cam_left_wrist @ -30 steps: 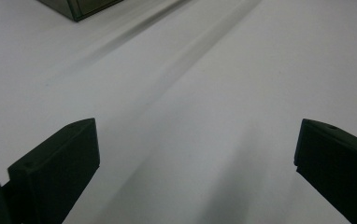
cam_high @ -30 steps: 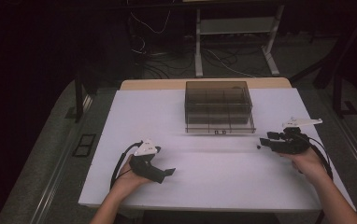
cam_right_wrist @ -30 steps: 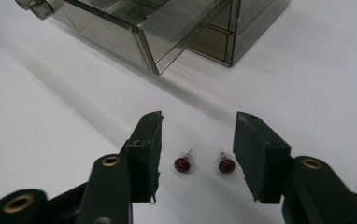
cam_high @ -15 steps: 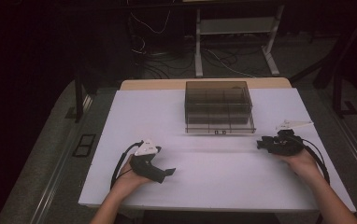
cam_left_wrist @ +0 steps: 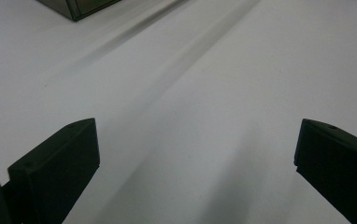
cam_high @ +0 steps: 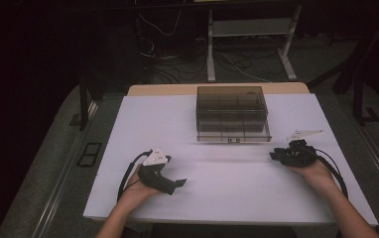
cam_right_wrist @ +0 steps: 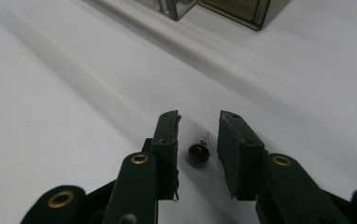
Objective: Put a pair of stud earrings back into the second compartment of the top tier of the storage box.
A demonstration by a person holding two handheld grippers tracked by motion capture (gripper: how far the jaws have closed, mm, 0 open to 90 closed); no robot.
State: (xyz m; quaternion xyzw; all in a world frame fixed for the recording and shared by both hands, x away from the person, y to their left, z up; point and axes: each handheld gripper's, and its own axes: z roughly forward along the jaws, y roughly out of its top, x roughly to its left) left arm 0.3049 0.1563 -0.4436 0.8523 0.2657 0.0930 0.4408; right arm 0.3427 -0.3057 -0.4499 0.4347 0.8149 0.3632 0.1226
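- A white table (cam_high: pixel 217 193) is seen from the high view, with everything below placed relative to the dark clear box that stands on it.
- The box (cam_high: pixel 232 114), a smoky see-through organiser with compartments, is set toward the far middle of the table; one of its corners is caught at the top of the left gripper view (cam_left_wrist: pixel 81 7) and its lower edge at the top of the right gripper view (cam_right_wrist: pixel 242 9).
- The left gripper (cam_high: pixel 177 184) is held low over the table, near-left of the box and well apart from it; its jaws are spread wide, and nothing but bare table is seen between them in the left gripper view (cam_left_wrist: pixel 195 154).
- The right gripper (cam_high: pixel 273 156) is held near-right of the box, just off its front corner; its jaws have just been closing and are narrowed around a small bulb, with a gap left on each side, so the bulb is not yet pinched (cam_right_wrist: pixel 197 135).
- The small bulb (cam_right_wrist: pixel 198 151), dark red glass with thin wire leads, is lying on the table between those jaws, on the near side of the box.
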